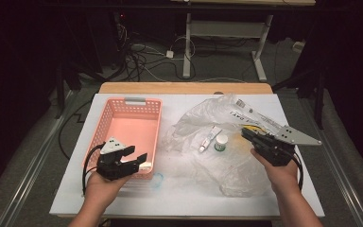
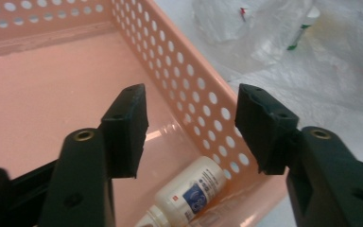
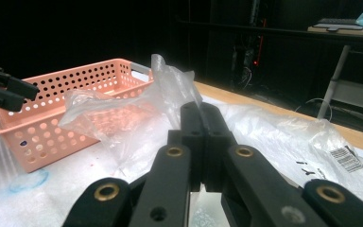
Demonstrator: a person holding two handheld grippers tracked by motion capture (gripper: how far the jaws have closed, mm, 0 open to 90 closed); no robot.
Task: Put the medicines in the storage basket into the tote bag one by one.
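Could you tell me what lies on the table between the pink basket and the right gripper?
In the high view, the crumpled clear plastic bag lies between the basket and the right gripper, with a small tube and a little white jar on it.

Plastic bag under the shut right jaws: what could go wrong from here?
The right gripper is shut on the plastic bag; a pull could roll the small jar and tube lying in it.

The left gripper, jaws apart, straddles the basket wall above the white bottle; closing further could clamp the wall and drag the basket.
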